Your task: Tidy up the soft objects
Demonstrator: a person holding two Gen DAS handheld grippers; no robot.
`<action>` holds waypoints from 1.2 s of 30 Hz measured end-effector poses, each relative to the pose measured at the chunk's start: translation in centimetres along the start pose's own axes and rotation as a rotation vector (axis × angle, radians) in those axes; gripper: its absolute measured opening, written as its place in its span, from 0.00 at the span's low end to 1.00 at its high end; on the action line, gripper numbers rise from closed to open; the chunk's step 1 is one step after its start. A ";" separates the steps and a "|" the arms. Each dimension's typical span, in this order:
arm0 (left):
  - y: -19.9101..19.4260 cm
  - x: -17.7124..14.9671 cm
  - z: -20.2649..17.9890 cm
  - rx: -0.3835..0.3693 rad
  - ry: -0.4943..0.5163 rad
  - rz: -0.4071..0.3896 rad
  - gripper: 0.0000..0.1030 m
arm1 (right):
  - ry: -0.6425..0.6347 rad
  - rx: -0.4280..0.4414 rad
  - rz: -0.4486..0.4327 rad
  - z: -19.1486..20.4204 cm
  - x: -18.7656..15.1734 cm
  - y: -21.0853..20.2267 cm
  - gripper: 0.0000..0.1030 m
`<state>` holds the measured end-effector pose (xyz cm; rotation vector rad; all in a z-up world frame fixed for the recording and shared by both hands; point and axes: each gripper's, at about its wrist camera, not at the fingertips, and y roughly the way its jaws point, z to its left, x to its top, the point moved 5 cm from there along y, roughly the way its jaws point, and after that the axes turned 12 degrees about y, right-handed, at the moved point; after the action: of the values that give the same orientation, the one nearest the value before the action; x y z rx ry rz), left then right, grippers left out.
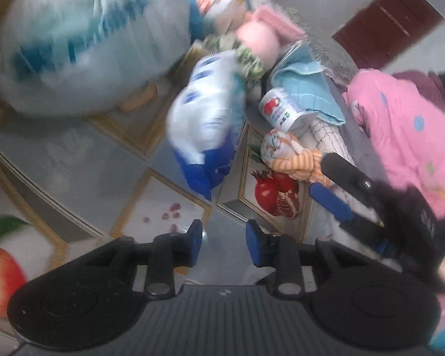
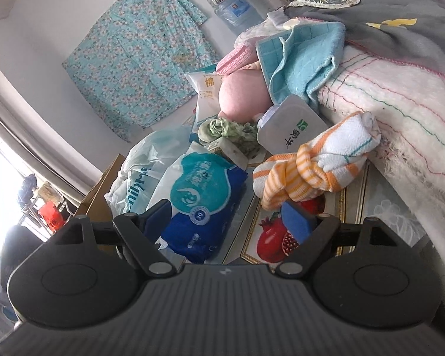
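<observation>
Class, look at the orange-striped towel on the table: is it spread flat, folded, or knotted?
Knotted. The orange-striped towel is twisted into a tight bundle with a knot in its middle, lying on the table.

The knotted towel (image 2: 311,166) is soft, fluffy cloth with orange stripes. The blue cloth (image 2: 299,59) looks quilted and soft. The tissue pack (image 2: 198,204) is wrapped in shiny, crinkly plastic. The big bag (image 1: 83,38) is thin, see-through plastic. The can (image 1: 284,112) looks like smooth, shiny metal. The counter (image 1: 83,160) is smooth and glossy. The white blanket (image 2: 400,118) is fuzzy.
</observation>
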<state>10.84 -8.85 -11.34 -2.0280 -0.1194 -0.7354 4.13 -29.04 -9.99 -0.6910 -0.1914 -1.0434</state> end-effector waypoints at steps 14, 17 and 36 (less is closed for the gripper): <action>-2.0 3.4 -0.5 0.349 0.284 -0.189 0.77 | -0.019 0.036 0.110 3.4 -0.1 5.3 0.64; -1.0 3.6 -0.1 0.309 0.292 -0.170 0.85 | -0.027 0.021 0.130 4.1 0.5 6.9 0.66; -1.2 1.2 -1.2 0.134 0.319 -0.113 0.85 | -0.013 -0.010 0.288 4.0 -1.6 8.8 0.61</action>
<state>10.86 -9.44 -9.32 -1.7644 -0.0953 -1.0834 11.47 -22.67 -11.40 -0.7115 -0.0936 -0.7647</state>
